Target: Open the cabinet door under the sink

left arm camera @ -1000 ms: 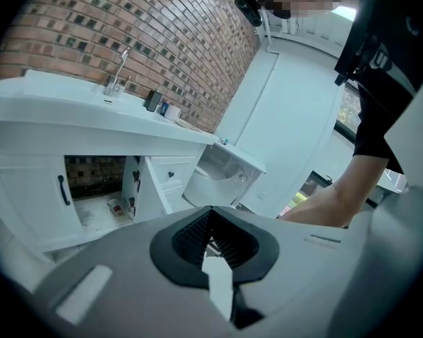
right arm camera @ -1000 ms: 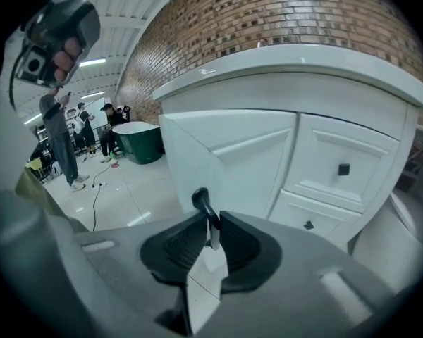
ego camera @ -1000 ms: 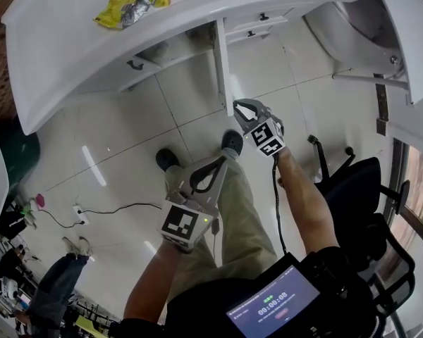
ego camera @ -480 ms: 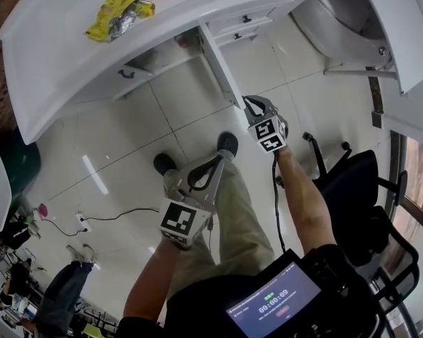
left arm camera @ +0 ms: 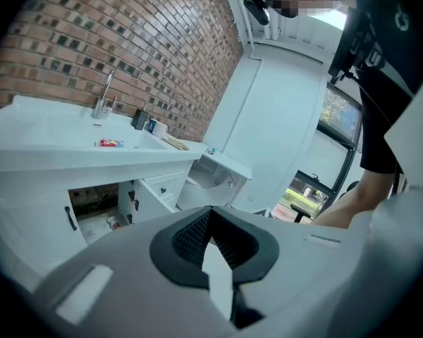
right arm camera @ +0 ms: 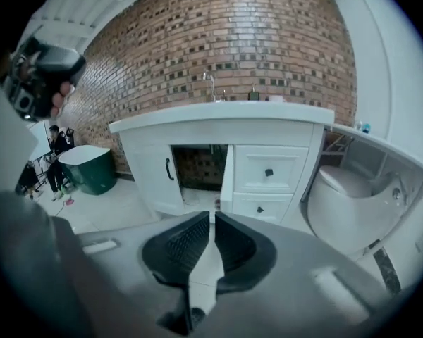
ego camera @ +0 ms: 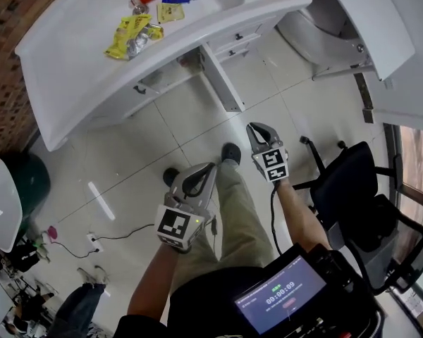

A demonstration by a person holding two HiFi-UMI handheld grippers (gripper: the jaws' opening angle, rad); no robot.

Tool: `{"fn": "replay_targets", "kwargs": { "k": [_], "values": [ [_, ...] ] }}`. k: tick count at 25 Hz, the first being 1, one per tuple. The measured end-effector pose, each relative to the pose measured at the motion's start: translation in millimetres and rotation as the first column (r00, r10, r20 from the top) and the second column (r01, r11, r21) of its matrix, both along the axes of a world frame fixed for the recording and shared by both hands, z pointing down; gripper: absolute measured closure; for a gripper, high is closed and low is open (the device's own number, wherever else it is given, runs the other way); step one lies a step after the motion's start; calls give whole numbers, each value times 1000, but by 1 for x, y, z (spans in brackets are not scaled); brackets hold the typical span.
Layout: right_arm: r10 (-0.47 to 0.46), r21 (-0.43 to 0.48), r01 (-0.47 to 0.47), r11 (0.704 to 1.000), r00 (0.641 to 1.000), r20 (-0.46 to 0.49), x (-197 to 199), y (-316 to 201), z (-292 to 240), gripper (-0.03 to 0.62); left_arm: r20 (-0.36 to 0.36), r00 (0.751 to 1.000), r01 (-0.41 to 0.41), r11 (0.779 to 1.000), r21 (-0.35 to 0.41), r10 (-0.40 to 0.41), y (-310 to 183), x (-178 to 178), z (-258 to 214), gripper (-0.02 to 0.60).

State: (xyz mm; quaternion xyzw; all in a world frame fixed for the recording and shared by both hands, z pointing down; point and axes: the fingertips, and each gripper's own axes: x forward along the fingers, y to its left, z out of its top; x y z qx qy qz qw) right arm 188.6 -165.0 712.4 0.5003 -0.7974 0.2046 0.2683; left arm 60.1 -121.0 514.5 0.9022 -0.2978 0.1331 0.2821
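Observation:
The white sink cabinet stands at the top of the head view. Its right-hand door is swung out over the floor, edge-on in the right gripper view as door beside the dark open compartment. The other door, with its black handle, stays closed. My right gripper hangs well short of the open door, its jaws closing to a narrow slit with nothing between them. My left gripper is lower left, above my leg, its tips together and empty.
Two drawers sit right of the open door. A toilet stands at the right, and a black office chair behind my right arm. Snack packets lie on the counter. A green bin is at the left, a cable on the tiles.
Both grippers have risen and drawn back from the cabinet. The right gripper left the door's edge, rolled, and its jaws narrowed. The door stays open.

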Motion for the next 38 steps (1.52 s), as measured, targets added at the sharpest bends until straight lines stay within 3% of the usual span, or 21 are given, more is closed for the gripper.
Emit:
{"fn": "replay_targets", "kwargs": {
  "k": [5,11,15,20,24,28,38],
  "values": [
    [69,129,-78,989,995,71,-49,22,-107,582,-8,1000,-22,998,63,23,14,-50,-45,565],
    [85,300,-125,946,986,145,-109,44,-234,602,-9,997,-78,988,136,79,54,-104,-94,565],
    [46,366,-107,924,984,171,-135,82,-313,602,-33,999,-18,992,127,23,91,-135,-133,565],
    [-38,442,-52,896,980,194,-139,124,-388,602,-114,990,103,985,136,-88,122,-144,-185,565],
    [-104,452,-6,892,970,220,-128,178,-415,602,-126,973,215,959,184,-194,156,-139,-214,565],
    [-183,451,70,890,960,213,-114,242,-425,602,-127,947,315,931,186,-295,203,-131,-218,565],
    [-263,458,121,881,930,258,-89,354,-453,602,-125,931,361,914,184,-343,318,-98,-238,565]
  ]
}}
